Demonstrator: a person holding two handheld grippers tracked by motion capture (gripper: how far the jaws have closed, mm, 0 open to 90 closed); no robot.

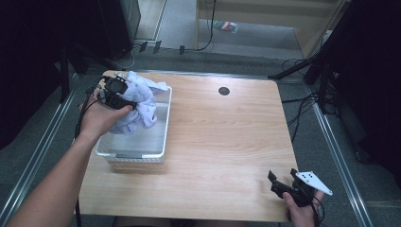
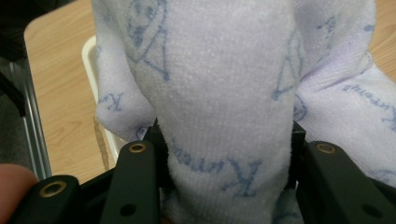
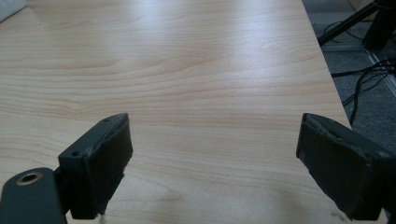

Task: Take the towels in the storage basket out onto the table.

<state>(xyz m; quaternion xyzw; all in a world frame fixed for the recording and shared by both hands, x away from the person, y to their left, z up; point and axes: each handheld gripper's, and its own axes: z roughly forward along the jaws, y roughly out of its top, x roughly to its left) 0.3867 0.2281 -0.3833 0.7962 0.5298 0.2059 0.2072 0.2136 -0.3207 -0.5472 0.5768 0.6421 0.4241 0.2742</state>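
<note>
Right, high view first: your left tool (image 1: 115,92) sits at the far-left corner of the counter (image 1: 227,142), over the white plastic bin (image 1: 163,137). It's clenched on a bunched lilac towel (image 1: 142,106), which hangs from the tool down into the bin, w/ most of the bulk above the rim and the low end near the bin floor; can't tell if it touches. Towel lies just right of and below your left hand (image 1: 97,118), so the left is far nearer. Your right tool (image 1: 279,182) rests well apart at the near-right corner, grey plate on top, nothing btwn its jaws.

Left tool view: the towel (image 2: 224,93) runs straight up from btwn the two black jaws, pinched at a thick fold, long axis along the tool's line of sight. Fabric is soft terry, pale lilac w/ blue printed letters and triangle outlines, crumpled into loose lobes either side of the pinch. Bin rim (image 2: 91,60) and counter (image 2: 60,93) show behind at left. Grip looks deep and secure, imo.

Right tool view: jaws spread wide, released, bare wood-grain counter (image 3: 205,84) ahead, cables on the floor (image 3: 369,93) off the right edge.

Judgement: whichever way the towel goes next, the move turns on vertical clearance, i.e. hanging end vs bin rim. Lift or lower straight so the drape doesn't snag the wall.
</note>
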